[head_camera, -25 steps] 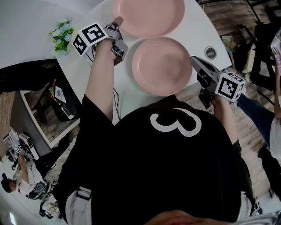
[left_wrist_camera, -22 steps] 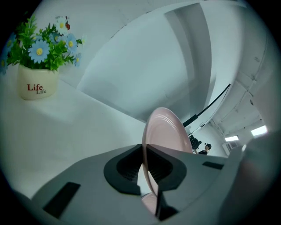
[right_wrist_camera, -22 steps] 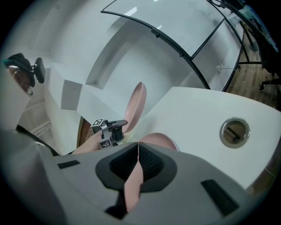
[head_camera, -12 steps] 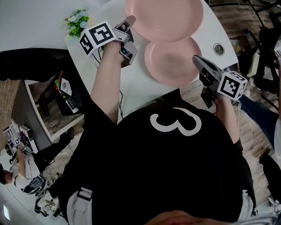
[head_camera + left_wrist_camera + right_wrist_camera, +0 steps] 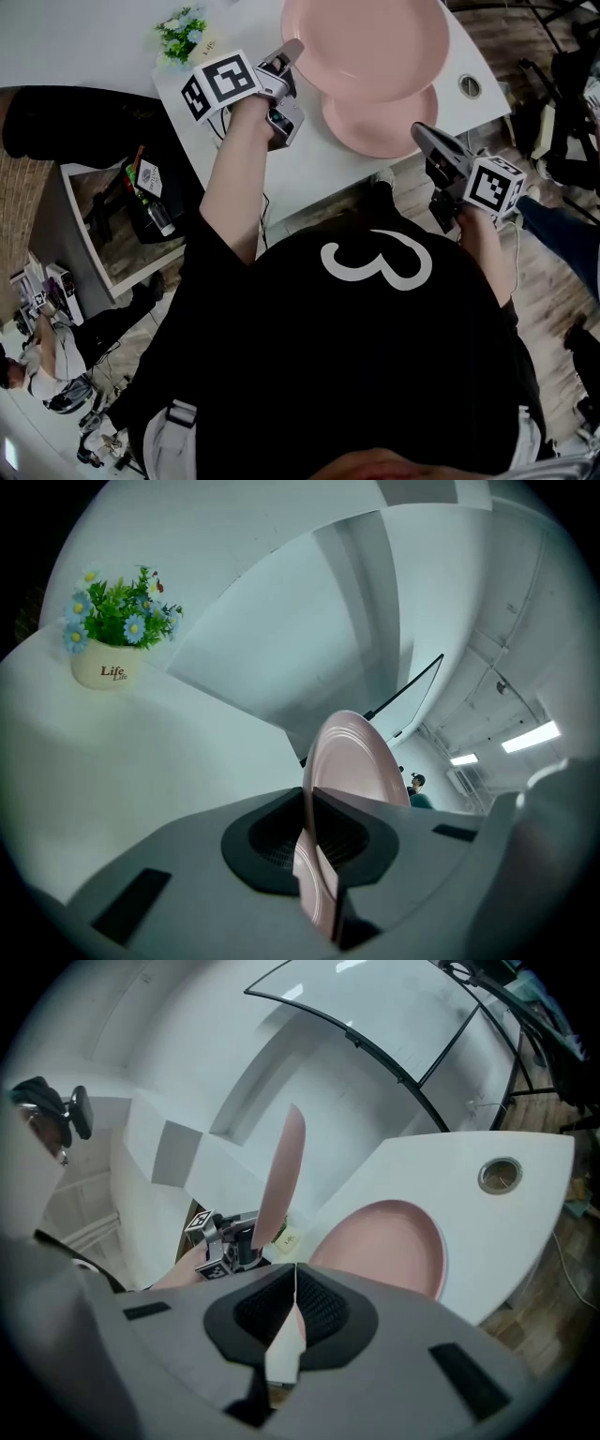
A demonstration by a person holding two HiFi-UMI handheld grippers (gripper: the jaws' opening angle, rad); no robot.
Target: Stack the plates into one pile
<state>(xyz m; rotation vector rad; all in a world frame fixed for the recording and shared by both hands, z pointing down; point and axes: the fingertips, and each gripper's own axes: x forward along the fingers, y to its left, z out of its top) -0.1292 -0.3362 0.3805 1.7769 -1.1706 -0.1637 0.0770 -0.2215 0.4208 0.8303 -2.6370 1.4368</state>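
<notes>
My left gripper (image 5: 291, 52) is shut on the rim of a pink plate (image 5: 370, 37), which hangs tilted in the air. In the left gripper view that plate (image 5: 354, 761) runs edge-on between the jaws (image 5: 314, 808). It overlaps a second pink plate (image 5: 386, 129) lying flat on the white table (image 5: 309, 169) near its front edge. In the right gripper view the held plate (image 5: 281, 1176) stands above the flat plate (image 5: 389, 1241), with the left gripper (image 5: 230, 1241) beside it. My right gripper (image 5: 420, 133) hovers just off the table's front edge, jaws together with nothing between them (image 5: 295, 1274).
A small pot of flowers (image 5: 187, 33) stands at the table's left end, also seen from the left gripper (image 5: 111, 639). A round cable hole (image 5: 470, 86) sits right of the plates. Below the table's left side is a shelf with clutter (image 5: 141, 197). Wooden floor lies to the right.
The left gripper has lifted its plate off the table and carried it toward and over the nearer plate. The right gripper has kept its spot by the table edge.
</notes>
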